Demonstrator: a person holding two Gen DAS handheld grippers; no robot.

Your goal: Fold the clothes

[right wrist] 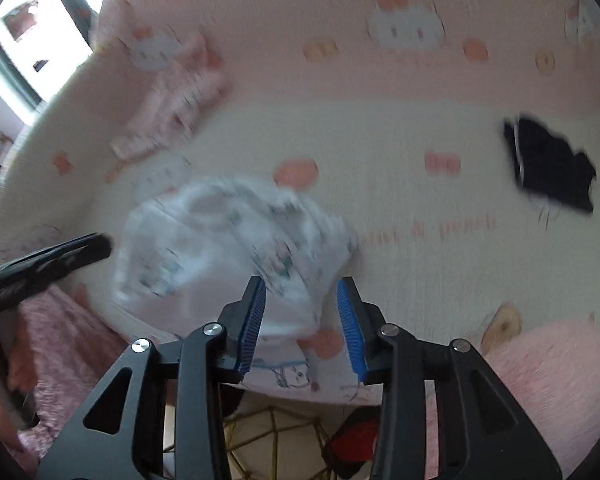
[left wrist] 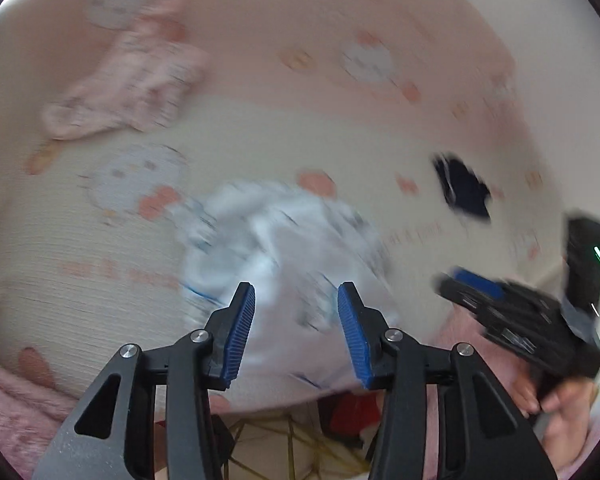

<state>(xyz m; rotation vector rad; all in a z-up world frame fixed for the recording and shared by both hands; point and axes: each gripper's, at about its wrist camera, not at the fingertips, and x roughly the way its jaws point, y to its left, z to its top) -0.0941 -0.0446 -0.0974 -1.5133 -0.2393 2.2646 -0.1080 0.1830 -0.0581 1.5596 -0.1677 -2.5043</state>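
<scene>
— What is closest to your camera now?

— My left claw (left wrist: 296, 304), with its two blue pads (left wrist: 242, 332). The fingers are spread apart and nothing is between them. Just in front of them lies a crumpled white cloth (left wrist: 276, 248) with small grey prints. It sits on the bed sheet (left wrist: 100, 300), close to the near edge. I cannot tell what kind of garment it is, because the picture is blurred.

— And the other claw?

— My right claw (right wrist: 302, 316) is also spread, with empty space between its blue pads (right wrist: 350, 328). The same white cloth (right wrist: 228, 240) is ahead of it, a little to the left. The tips are over the edge of the cloth, but I cannot say if they touch it.

— Are there more clothes?

— Yes. A pink garment (left wrist: 132, 76) lies far back on the left, and a small dark garment (left wrist: 464, 188) lies on the right. Both are well apart from the white cloth. In the right camera I see them too, the pink garment (right wrist: 176, 96) at the back left and the dark garment (right wrist: 552, 164) on the right.

— What is the bed like?

— The sheet is cream and pink with cartoon cats and bows. A fluffy pink blanket (right wrist: 556, 364) is near the right corner.

— Do you see the hands?

— In the left camera, my right hand (left wrist: 560, 400) holds the handle of the other tool at the right edge. Below the bed edge there is a wire basket (right wrist: 276, 436) and something red (right wrist: 356, 440) beside it.
</scene>
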